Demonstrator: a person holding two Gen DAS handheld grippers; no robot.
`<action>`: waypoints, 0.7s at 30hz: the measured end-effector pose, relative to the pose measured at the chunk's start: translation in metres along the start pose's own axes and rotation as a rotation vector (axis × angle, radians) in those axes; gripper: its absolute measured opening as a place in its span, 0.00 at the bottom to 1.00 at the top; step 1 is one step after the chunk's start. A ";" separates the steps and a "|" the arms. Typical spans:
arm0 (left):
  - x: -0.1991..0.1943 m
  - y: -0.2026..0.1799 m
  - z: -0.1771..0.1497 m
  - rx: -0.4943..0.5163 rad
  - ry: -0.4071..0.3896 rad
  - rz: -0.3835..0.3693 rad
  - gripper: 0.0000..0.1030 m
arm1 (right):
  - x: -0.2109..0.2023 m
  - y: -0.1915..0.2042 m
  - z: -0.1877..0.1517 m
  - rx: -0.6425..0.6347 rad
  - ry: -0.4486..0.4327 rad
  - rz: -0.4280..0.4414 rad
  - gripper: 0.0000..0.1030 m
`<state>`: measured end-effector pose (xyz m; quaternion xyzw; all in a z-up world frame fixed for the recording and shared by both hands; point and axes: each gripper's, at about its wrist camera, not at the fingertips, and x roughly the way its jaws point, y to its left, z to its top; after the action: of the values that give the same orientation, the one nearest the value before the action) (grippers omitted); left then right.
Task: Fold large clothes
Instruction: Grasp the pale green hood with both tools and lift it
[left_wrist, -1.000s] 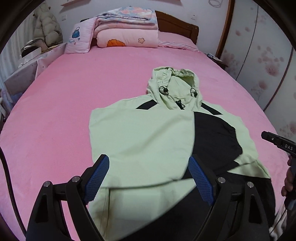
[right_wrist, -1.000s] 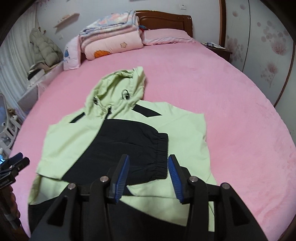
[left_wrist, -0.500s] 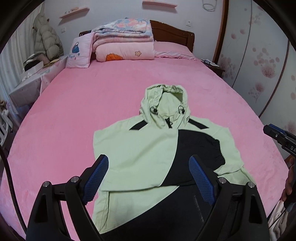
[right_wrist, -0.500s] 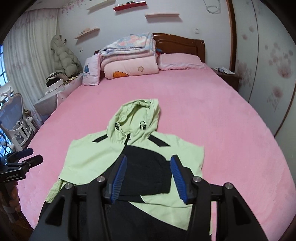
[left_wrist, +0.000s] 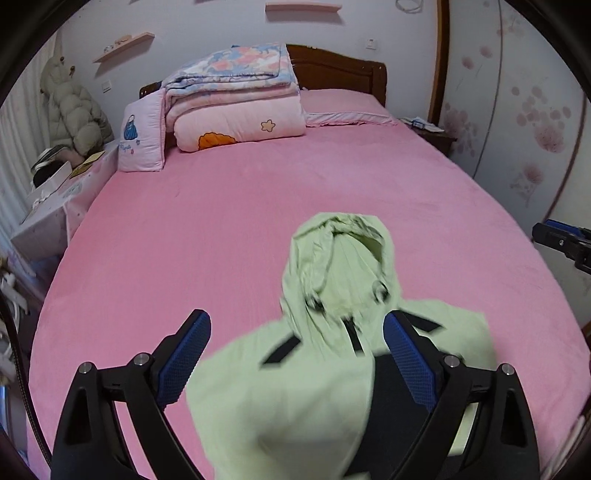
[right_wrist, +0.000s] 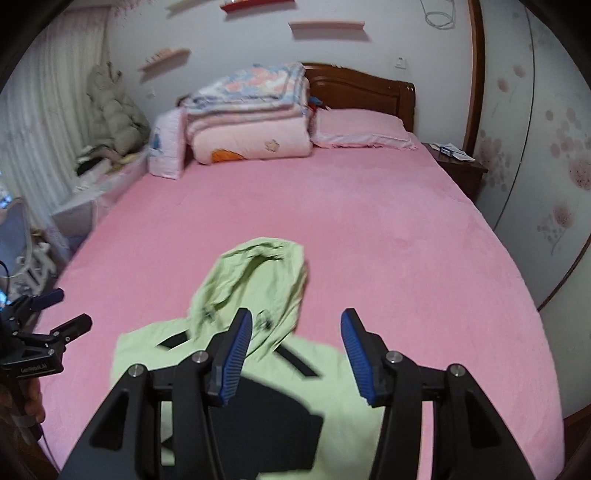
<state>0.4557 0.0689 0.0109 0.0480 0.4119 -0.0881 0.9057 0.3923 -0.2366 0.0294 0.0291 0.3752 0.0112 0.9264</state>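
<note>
A light green hooded jacket (left_wrist: 295, 398) with black panels lies flat on the pink bed (left_wrist: 221, 229), hood pointing toward the headboard and sleeves folded in over its chest. It also shows in the right wrist view (right_wrist: 255, 288). My left gripper (left_wrist: 295, 362) is open and empty, held above the jacket's near part. My right gripper (right_wrist: 295, 354) is open and empty, above the jacket's chest just below the hood. The right gripper's tip shows at the right edge of the left wrist view (left_wrist: 561, 243). The left gripper shows at the left edge of the right wrist view (right_wrist: 40, 343).
Folded quilts (left_wrist: 236, 107) and pillows (left_wrist: 142, 138) are stacked at the wooden headboard (left_wrist: 340, 70). A white side cabinet with clutter (left_wrist: 48, 199) stands left of the bed. A nightstand (right_wrist: 458, 166) and a wardrobe wall (right_wrist: 546, 147) stand on the right.
Both grippers have pulled back and lifted away from the jacket, so it sits lower and smaller in both views. The right gripper's jaws have opened wider. The jacket has not moved.
</note>
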 end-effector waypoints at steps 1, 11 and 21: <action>0.023 0.000 0.011 0.005 0.007 -0.001 0.91 | 0.022 -0.001 0.009 0.010 0.006 0.000 0.49; 0.219 0.008 0.049 -0.045 0.108 0.099 0.91 | 0.228 -0.011 0.039 0.179 0.167 0.025 0.49; 0.334 0.012 0.049 -0.114 0.211 0.054 0.85 | 0.336 -0.005 0.040 0.176 0.262 -0.001 0.49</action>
<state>0.7097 0.0328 -0.2089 0.0167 0.5078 -0.0346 0.8606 0.6617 -0.2288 -0.1758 0.1082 0.4922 -0.0187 0.8635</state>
